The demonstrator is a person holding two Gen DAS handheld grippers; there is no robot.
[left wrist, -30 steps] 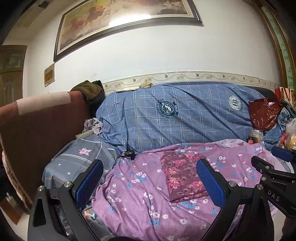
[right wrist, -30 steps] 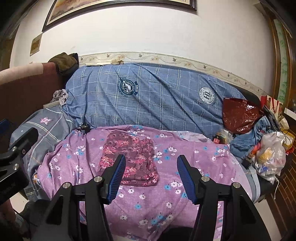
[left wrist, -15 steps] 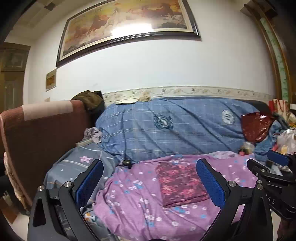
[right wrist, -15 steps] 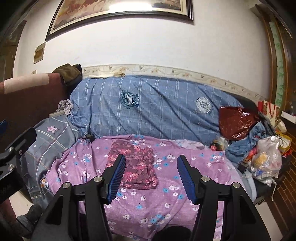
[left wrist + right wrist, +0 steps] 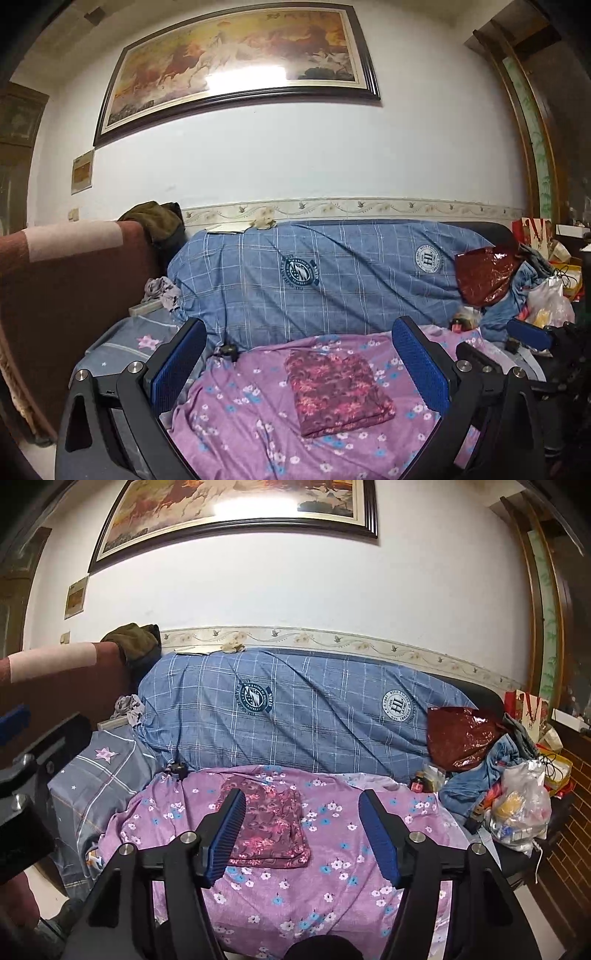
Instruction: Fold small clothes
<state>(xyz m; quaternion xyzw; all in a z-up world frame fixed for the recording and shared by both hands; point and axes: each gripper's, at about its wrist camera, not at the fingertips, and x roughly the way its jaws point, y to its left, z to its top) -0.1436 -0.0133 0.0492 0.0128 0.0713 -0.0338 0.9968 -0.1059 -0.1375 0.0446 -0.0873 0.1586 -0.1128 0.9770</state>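
With the folded maroon floral garment (image 5: 338, 393) taken as landmark, it lies flat on the purple flowered sheet (image 5: 236, 417), short of the blue plaid cushion (image 5: 332, 280), long axis running from the sheet's near edge toward that cushion. Left gripper (image 5: 299, 365): jaws wide, nothing between the pads, held above and back from the garment, roughly centred on it. Right gripper (image 5: 301, 834): jaws opening, empty, offset to the garment's right, which shows beside its left finger (image 5: 227, 834). Judgement: neither clearly nearer.
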